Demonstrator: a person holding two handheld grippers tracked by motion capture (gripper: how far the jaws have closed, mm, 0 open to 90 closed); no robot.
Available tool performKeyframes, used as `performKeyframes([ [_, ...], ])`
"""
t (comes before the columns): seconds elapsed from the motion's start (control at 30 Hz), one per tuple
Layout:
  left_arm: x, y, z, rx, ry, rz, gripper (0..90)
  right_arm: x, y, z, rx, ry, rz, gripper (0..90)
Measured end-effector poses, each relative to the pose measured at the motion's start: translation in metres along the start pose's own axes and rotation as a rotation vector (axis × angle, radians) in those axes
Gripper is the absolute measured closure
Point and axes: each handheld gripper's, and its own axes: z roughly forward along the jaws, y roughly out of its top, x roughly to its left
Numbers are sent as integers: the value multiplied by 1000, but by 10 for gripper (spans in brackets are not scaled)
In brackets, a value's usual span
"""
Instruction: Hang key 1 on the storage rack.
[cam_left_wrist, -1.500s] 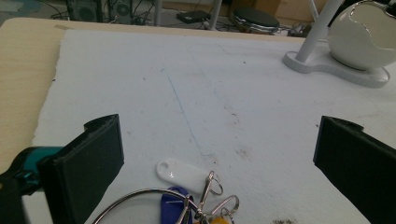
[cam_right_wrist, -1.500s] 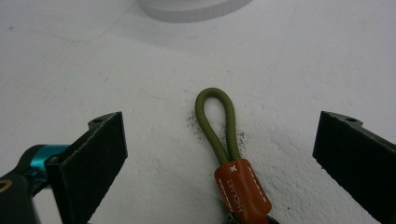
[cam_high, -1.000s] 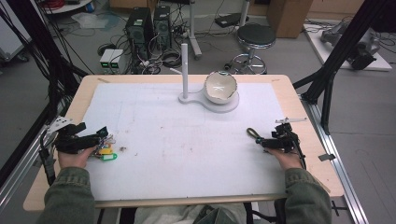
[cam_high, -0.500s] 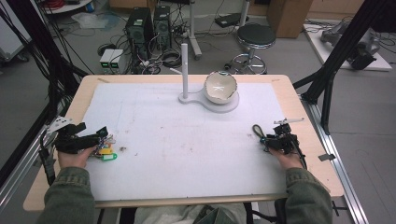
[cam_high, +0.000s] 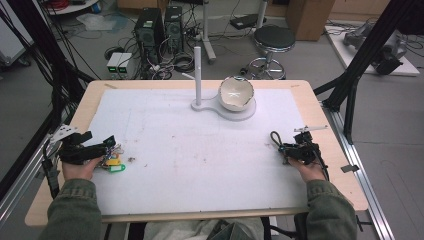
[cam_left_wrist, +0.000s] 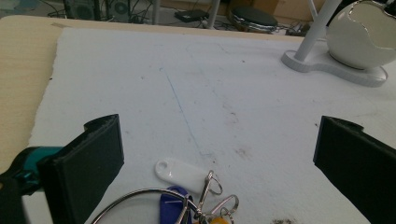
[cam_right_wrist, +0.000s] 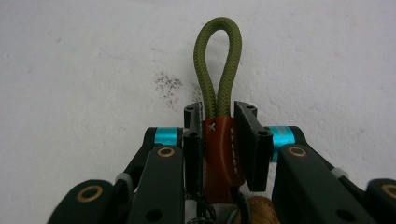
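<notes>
Right at the centre of the action: a key fob with an olive-green cord loop (cam_right_wrist: 218, 60) and a brown stitched leather tab (cam_right_wrist: 221, 156), lying on the white mat (cam_high: 200, 165) near its right edge. The right gripper (cam_right_wrist: 219, 122) has its 2 black jaws clamped on that leather tab, 1 on each side, and they have just been closing on it. The cord loop sticks out past the jaw tips, flat on the mat. In the high view the same loop (cam_high: 275, 138) pokes out toward the table's middle from the right gripper (cam_high: 296, 150).

Over on the left side, the left gripper (cam_high: 97, 149) sits with its jaws spread wide, gripping nothing. Just in front of it, on the mat, lies a bunch of key tags (cam_left_wrist: 187, 196): a white tag (cam_left_wrist: 180, 171), a blue one, and several metal rings.

At the far edge of the mat, a white stand (cam_high: 198, 80) with an upright post and, on its base, a white bowl (cam_high: 236, 93). Both are well apart from either gripper.
</notes>
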Motion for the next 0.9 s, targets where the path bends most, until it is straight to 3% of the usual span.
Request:
performKeyframes([
  [0.4, 0, 0, 0, 6, 2, -1, 21, 3, 14, -18, -75, 29, -6, 739],
  [0.53, 0, 0, 0, 9, 4, 4, 21, 3, 20, -28, -115, 51, 17, 740],
  [0.9, -1, -1, 0, 11, 4, 4, 21, 11, 34, -36, -149, 101, 31, 739],
])
